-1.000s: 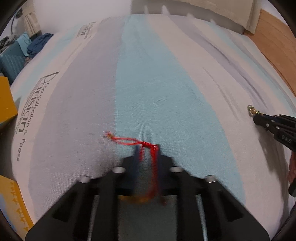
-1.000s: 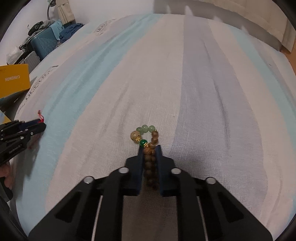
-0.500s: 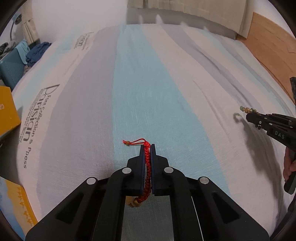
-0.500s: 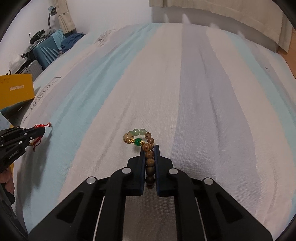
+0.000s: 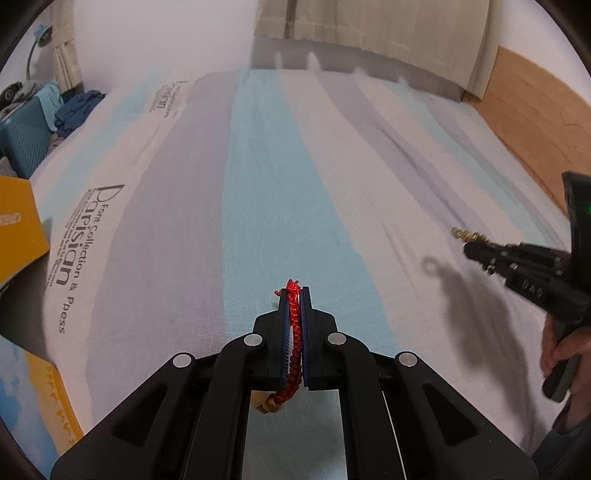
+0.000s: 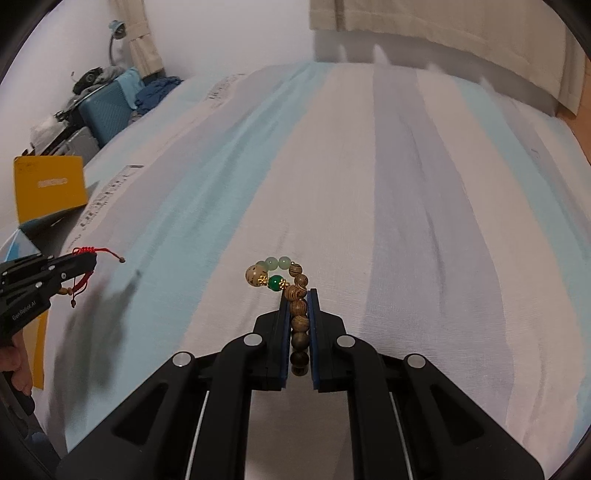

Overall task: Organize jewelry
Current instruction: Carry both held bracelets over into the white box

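My left gripper (image 5: pixel 294 295) is shut on a red braided cord bracelet (image 5: pixel 294 339), held clear above the striped bedsheet (image 5: pixel 258 192); a tan bead hangs under the jaws. From the right wrist view the same gripper (image 6: pixel 92 258) shows at the far left with the red bracelet (image 6: pixel 86 253) dangling. My right gripper (image 6: pixel 298 295) is shut on a wooden bead bracelet (image 6: pixel 297 306) with green and pale beads curling out past the tips. In the left wrist view that gripper (image 5: pixel 467 249) is at the right edge, the bead bracelet (image 5: pixel 461 233) poking from its tip.
A yellow box (image 5: pixel 18 225) and a yellow-edged book (image 5: pixel 40 398) lie off the bed's left side. A blue suitcase (image 6: pixel 107 110) with clothes stands by the far wall. A curtain (image 6: pixel 424 33) hangs behind the bed. A hand (image 5: pixel 565 350) grips the right tool.
Both grippers have risen off the sheet with their bracelets; the red cord and the beads now hang free above the bed. More of the room's far wall has come into view.
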